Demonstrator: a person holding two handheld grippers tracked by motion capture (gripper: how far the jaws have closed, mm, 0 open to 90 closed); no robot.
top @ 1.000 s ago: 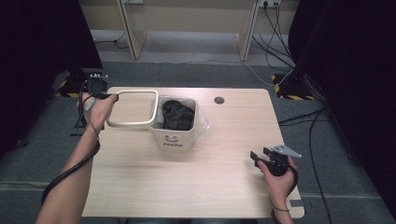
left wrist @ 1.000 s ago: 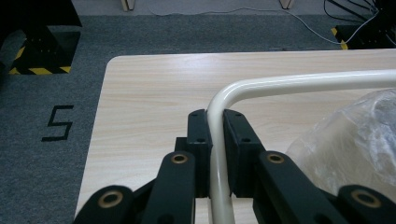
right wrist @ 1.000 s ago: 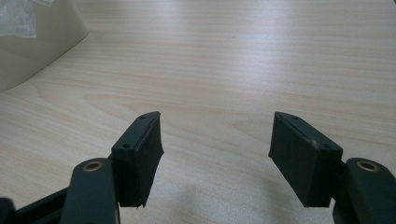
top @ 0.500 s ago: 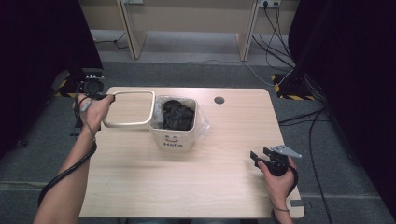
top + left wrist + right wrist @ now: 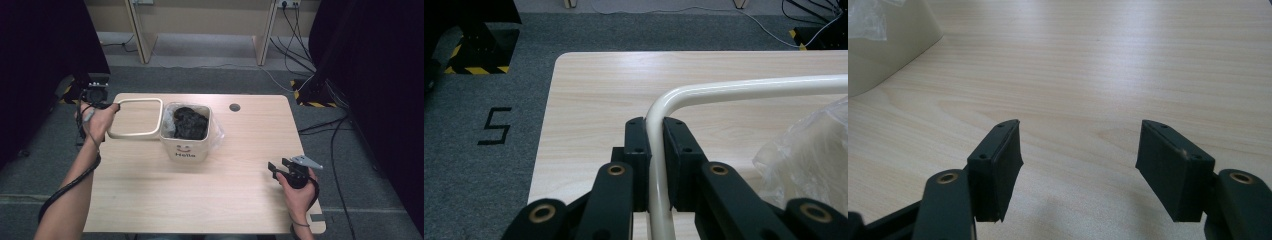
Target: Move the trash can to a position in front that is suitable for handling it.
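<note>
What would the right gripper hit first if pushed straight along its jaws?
Probably nothing soon: the right gripper stands open over bare table. The bin sits off to one side of that line, though depth is hard to judge.

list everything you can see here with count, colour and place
bin: 1, cream with a smiley face, middle of the table
liner bag: 1, clear plastic, inside the bin
dark contents: 1 heap, black, in the bin
ring frame: 1, cream, at the bin's left rim
table: 1, light wood
cable hole: 1, dark, far side of the table
left gripper: 1, black, clamped on the ring frame
right gripper: 1, black, jaws apart, over the table's near right
</note>
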